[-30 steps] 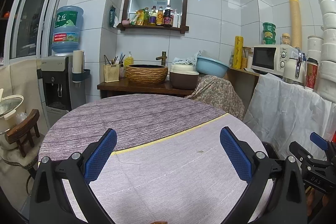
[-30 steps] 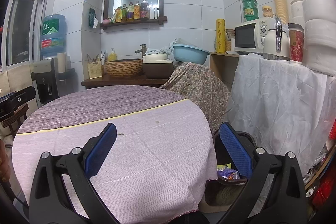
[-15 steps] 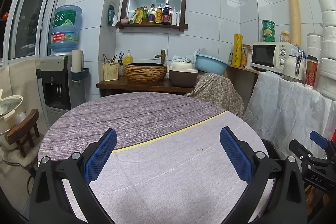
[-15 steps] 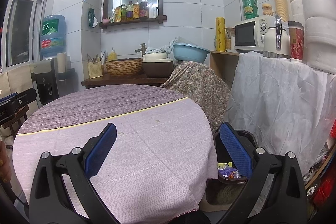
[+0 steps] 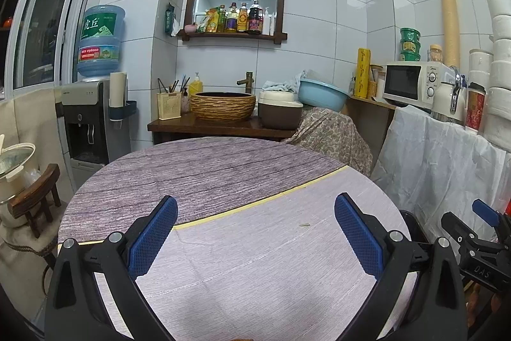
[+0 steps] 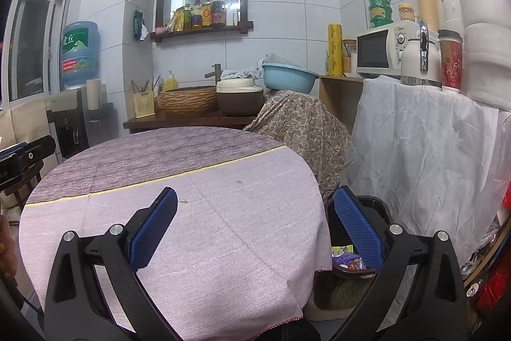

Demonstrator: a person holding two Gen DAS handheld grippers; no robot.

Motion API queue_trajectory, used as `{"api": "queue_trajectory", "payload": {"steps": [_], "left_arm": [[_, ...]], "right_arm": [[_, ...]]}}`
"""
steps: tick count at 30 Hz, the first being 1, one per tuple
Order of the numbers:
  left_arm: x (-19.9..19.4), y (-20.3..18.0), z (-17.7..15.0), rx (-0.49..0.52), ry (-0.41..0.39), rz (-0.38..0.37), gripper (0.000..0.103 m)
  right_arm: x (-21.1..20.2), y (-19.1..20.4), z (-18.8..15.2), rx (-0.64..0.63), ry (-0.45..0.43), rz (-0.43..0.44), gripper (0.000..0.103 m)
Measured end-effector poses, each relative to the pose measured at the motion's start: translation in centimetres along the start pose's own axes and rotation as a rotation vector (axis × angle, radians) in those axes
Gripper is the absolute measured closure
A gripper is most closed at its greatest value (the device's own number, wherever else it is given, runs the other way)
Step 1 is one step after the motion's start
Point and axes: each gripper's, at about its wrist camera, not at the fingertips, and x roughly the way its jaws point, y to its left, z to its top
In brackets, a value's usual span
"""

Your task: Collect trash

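Note:
A round table under a purple-grey cloth [image 5: 242,245] [image 6: 204,213] fills the foreground in both views. My left gripper [image 5: 255,232] hangs open above its near half, nothing between the blue pads. My right gripper [image 6: 255,229] is open too, over the table's right edge. Beside that edge on the floor stands a black trash bin [image 6: 377,206] with colourful wrappers [image 6: 346,259] inside. A tiny crumb [image 5: 303,225] lies on the cloth. The right gripper shows at the far right of the left wrist view [image 5: 479,232], the left one at the far left of the right wrist view [image 6: 22,155].
Behind the table a dark counter [image 5: 217,125] holds a woven basin [image 5: 223,106], a brown cooker [image 5: 279,112] and a blue bowl [image 5: 321,93]. A water dispenser [image 5: 92,114] stands left, a wooden stool [image 5: 35,197] nearer. White sheeting [image 6: 424,149] under a microwave [image 6: 383,48] lines the right.
Almost nothing has moved. Both views have drifted very slightly, and both grippers stay open and empty.

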Motion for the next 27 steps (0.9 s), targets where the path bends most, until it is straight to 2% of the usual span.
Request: {"api": "queue_trajectory", "payload": {"steps": [27], "left_arm": [[0.64,0.11,0.13,0.012,0.019,-0.003,0.005]], "right_arm": [[0.14,0.13,-0.1,0.005,0.008,-0.001,0.006]]}}
